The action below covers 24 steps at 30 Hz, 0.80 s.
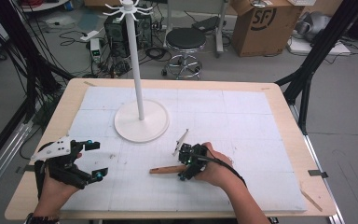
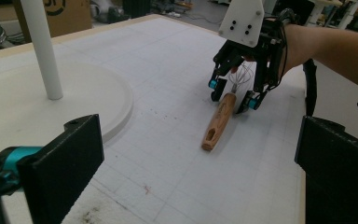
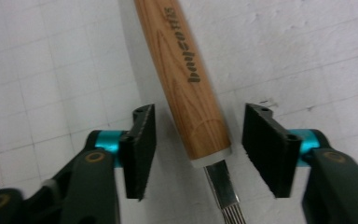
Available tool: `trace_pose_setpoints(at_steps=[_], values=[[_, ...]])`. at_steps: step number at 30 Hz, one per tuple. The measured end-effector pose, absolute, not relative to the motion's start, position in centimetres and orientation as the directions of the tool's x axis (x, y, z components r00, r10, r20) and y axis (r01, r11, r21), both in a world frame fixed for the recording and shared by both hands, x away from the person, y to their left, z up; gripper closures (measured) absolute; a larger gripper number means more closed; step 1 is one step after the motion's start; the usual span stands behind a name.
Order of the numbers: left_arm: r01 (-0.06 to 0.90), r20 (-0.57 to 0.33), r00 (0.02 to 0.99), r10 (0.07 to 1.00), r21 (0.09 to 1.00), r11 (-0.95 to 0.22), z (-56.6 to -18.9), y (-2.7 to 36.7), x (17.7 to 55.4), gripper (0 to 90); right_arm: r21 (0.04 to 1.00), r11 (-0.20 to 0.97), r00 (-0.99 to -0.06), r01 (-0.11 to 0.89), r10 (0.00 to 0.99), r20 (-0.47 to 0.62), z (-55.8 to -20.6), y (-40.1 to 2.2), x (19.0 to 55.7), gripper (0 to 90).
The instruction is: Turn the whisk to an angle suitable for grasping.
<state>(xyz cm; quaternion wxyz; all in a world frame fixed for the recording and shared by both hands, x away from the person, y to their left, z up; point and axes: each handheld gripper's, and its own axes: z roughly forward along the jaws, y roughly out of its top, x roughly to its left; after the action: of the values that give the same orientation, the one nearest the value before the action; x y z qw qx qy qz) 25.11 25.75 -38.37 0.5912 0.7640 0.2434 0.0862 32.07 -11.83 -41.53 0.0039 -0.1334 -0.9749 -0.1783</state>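
Your right claw straddles the wooden-handled wire whisk, jaws apart, not touching; your left claw gapes wide over the desk.

A white gridded mat covers the pale wood desk at centre frame, beneath a white hanger stand. The whisk, centre of the right gripper view, has a tan grained wooden handle with dark lettering and a silver metal stem. Both the left hand-held gripper and the right hand-held gripper are black with teal accents.
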Motion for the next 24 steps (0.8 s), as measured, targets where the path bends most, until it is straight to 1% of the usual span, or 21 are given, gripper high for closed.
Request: trace_pose_setpoints(at_steps=[5, 10, 14, 24], values=[[0.269, -0.154, 0.867, 0.474, 0.945, -0.185, -38.36, 25.72, 25.11, 1.6, 0.335, 0.904, -0.963, 0.265, 0.265, 0.046, -41.35, -11.98, 31.89, 59.0], [0.270, -0.155, 0.866, 0.475, 0.945, -0.184, -38.36, 25.73, 25.09, 1.6, 0.327, 0.911, -0.967, 0.252, 0.254, 0.037, -41.27, -11.96, 31.68, 63.0], [0.268, -0.154, 0.868, 0.472, 0.946, -0.183, -38.30, 25.76, 25.06, 1.6, 0.326, 0.912, -0.967, 0.249, 0.250, 0.042, -41.25, -11.99, 31.64, 63.5], [0.266, -0.154, 0.869, 0.471, 0.946, -0.182, -38.28, 25.73, 25.05, 1.6, 0.311, 0.922, -0.971, 0.230, 0.240, 0.008, -41.18, -11.78, 31.17, 65.2]])
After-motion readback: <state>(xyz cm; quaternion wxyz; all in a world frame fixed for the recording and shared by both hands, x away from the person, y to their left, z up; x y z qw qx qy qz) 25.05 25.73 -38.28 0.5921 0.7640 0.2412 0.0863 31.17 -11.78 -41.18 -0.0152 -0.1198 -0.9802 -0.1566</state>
